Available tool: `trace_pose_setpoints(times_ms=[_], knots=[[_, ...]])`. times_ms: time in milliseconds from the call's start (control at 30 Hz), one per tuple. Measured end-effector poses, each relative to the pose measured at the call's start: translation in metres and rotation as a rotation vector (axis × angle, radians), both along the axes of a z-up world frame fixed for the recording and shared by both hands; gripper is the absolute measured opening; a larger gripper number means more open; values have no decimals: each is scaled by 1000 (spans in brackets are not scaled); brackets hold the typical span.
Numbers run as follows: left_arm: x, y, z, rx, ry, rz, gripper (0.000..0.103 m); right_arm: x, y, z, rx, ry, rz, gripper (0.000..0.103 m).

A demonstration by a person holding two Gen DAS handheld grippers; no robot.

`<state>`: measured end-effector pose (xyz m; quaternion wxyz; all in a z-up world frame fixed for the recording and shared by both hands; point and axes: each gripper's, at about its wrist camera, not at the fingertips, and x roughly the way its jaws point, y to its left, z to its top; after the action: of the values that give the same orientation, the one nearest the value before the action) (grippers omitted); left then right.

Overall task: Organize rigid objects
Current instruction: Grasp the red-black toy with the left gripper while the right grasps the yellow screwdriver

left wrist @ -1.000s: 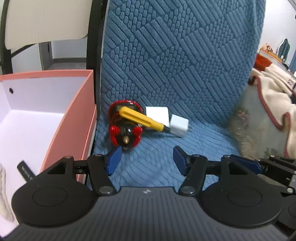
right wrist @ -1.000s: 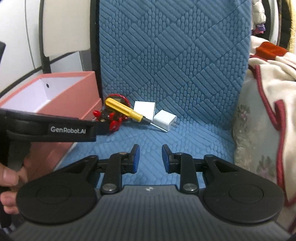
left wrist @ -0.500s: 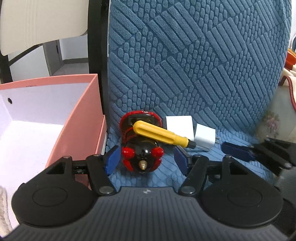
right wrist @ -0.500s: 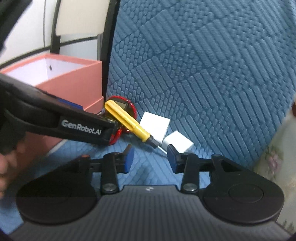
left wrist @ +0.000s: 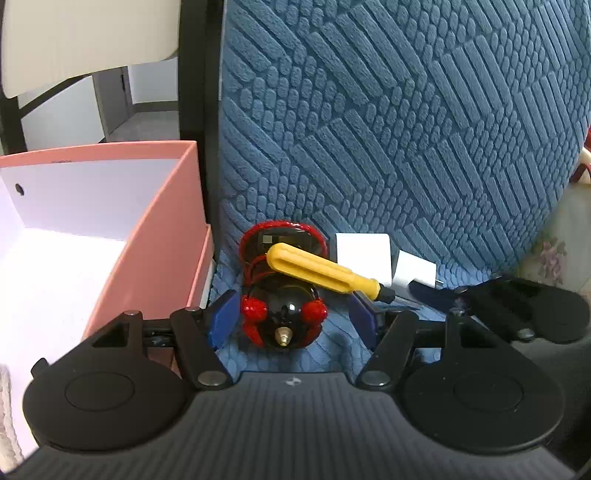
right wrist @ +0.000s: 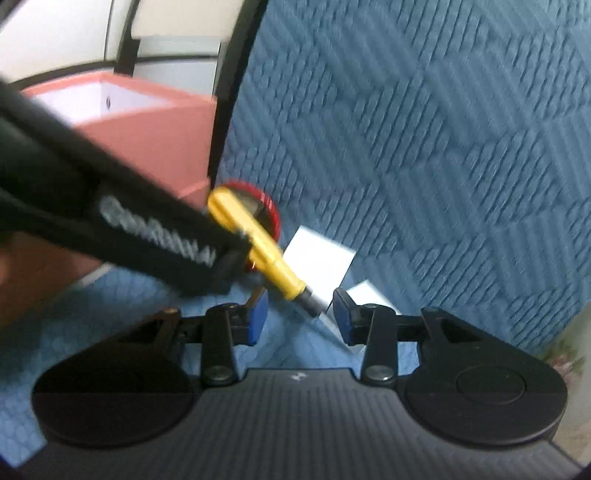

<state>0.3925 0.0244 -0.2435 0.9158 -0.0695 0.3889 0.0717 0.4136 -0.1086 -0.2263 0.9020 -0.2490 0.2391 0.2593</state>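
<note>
A red-and-black gadget (left wrist: 282,317) lies on the blue seat cushion (left wrist: 332,354), with a yellow-handled screwdriver (left wrist: 321,273) resting across its top. Two white blocks (left wrist: 364,249) (left wrist: 413,269) sit behind the screwdriver's tip. My left gripper (left wrist: 293,319) is open and straddles the gadget, its blue pads apart from it on both sides. My right gripper (right wrist: 299,317) is open, and the dark shaft end of the screwdriver (right wrist: 275,258) sits between its fingers without contact. The left gripper's black body (right wrist: 110,206) hides most of the gadget in the right wrist view.
An open pink box (left wrist: 162,240) with a white inside stands just left of the cushion, touching it. The blue quilted backrest (left wrist: 388,129) rises close behind the objects. Floral fabric (left wrist: 554,254) lies to the right. A white chair back (left wrist: 85,33) is behind the box.
My left gripper came forward until the gadget sat between its fingers, then held still. My right gripper rolled, came closer and widened its jaws around the screwdriver's shaft end.
</note>
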Motion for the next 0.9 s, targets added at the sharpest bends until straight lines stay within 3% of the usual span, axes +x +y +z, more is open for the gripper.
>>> trace_pose_setpoints(times_ms=[433, 567, 900], knots=[[22, 8, -16, -46, 60, -4, 70, 18, 7, -22, -100, -80, 83, 39], [25, 8, -17, -36, 61, 9, 62, 16, 11, -37, -143, -126, 99, 27], [5, 13, 2, -29, -8, -4, 57, 11, 7, -25, -110, -39, 36, 23]])
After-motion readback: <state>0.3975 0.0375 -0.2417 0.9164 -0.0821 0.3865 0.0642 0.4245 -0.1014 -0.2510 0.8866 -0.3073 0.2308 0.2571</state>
